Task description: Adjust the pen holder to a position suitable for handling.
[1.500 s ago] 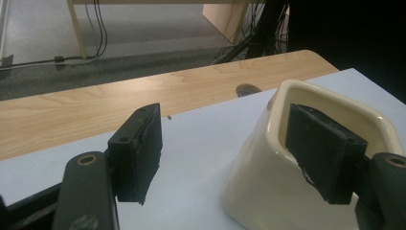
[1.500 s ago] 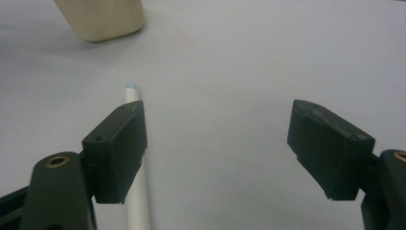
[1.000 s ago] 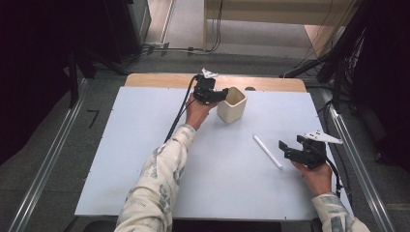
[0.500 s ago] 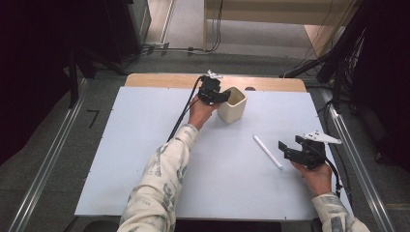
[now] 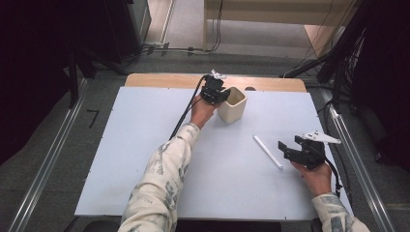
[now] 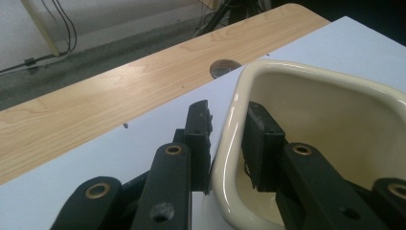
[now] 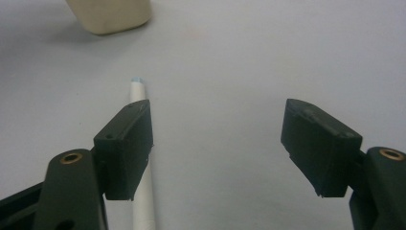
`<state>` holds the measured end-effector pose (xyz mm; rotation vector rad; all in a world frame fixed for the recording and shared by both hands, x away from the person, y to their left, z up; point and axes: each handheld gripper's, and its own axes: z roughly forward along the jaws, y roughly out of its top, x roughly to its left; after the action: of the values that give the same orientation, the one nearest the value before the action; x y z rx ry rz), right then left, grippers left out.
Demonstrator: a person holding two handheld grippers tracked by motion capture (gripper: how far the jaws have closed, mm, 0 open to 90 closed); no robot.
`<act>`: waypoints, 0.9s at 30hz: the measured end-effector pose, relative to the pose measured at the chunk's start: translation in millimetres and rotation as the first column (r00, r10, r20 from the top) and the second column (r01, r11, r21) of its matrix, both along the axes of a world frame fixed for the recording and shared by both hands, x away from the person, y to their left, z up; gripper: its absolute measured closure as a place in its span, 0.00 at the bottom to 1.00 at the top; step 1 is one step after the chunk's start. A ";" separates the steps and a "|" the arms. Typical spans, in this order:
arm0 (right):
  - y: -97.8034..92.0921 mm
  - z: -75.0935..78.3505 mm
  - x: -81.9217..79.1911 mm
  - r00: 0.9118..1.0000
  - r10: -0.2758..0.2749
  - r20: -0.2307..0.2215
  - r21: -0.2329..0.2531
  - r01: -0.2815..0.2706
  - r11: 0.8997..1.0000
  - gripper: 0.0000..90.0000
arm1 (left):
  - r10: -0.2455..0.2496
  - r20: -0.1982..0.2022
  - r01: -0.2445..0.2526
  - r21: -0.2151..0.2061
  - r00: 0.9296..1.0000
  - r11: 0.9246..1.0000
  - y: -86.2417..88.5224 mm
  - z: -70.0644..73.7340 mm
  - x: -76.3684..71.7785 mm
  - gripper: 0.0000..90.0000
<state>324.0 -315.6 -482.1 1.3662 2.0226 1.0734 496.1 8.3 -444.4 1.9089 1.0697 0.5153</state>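
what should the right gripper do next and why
Probably shift sideways to centre on the white stick, then lower and close. The right gripper is open, but the stick lies under one jaw, not between them. The left gripper already straddles the cream cup's wall.

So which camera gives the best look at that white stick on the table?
The high view: the white stick lies whole, beside the open right gripper. The right gripper view shows it partly hidden behind one jaw.

White table (image 5: 145, 159): cream cup (image 5: 232, 105), white tube (image 5: 267, 152).
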 end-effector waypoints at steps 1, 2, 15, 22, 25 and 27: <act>0.0 0.0 0.1 1.000 -0.001 0.000 0.002 0.001 1.000 0.28 | 0.001 0.003 -0.001 0.004 1.000 1.000 -0.5 0.0 0.0 0.83; 0.0 0.0 0.1 1.000 -0.001 -0.001 0.003 0.001 1.000 0.28 | 0.002 0.003 -0.002 0.007 1.000 1.000 -0.8 0.1 0.0 0.83; 0.4 0.0 -0.1 1.000 0.000 -0.002 0.002 0.000 1.000 0.28 | -0.013 0.009 0.012 0.019 1.000 1.000 3.8 1.9 -5.0 0.90; 0.7 -0.1 -0.2 1.000 0.001 -0.004 -0.002 -0.001 1.000 0.28 | 0.010 0.019 -0.010 0.019 1.000 1.000 8.3 1.7 -11.7 0.92; 0.1 0.0 -0.3 1.000 0.000 -0.005 -0.002 0.000 1.000 0.28 | 0.008 0.016 -0.008 0.011 1.000 1.000 10.4 1.2 -14.7 0.92; 0.0 0.0 -0.3 1.000 -0.001 -0.007 -0.001 0.001 1.000 0.28 | 0.001 0.015 -0.001 0.009 1.000 1.000 11.9 0.9 -17.5 0.92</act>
<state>323.6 -315.6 -482.2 1.3725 2.0266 1.0688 478.6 20.2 -443.4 1.9099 1.0605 0.5346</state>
